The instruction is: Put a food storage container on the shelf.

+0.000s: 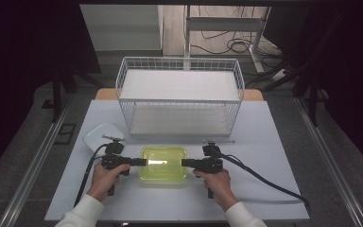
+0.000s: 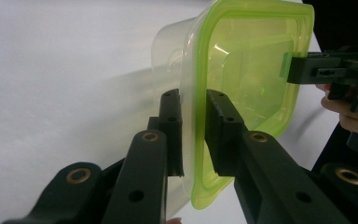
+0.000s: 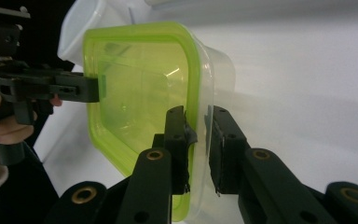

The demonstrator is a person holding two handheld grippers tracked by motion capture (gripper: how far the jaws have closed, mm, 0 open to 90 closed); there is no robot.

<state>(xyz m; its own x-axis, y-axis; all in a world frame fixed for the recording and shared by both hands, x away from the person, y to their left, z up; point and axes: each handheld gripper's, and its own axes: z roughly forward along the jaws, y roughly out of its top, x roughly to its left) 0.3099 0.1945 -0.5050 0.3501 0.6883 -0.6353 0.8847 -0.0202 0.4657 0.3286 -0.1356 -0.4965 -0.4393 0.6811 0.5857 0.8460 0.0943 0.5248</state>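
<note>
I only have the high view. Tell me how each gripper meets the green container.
Observer: The left gripper has the container's green rim between its jaws, one jaw inside the wall and one outside.
Operator: Report the right side.
Observer: The right gripper straddles the opposite wall the same way; its jaws stand close around the rim, though a thin gap shows on the outer side.
Operator: Say what is in the container.
Observer: Nothing shows inside; both gripper views look through its clear green wall to the bare bottom.
Operator: Name what lies beyond it at the left.
Observer: A white lid lies on the table.
</note>
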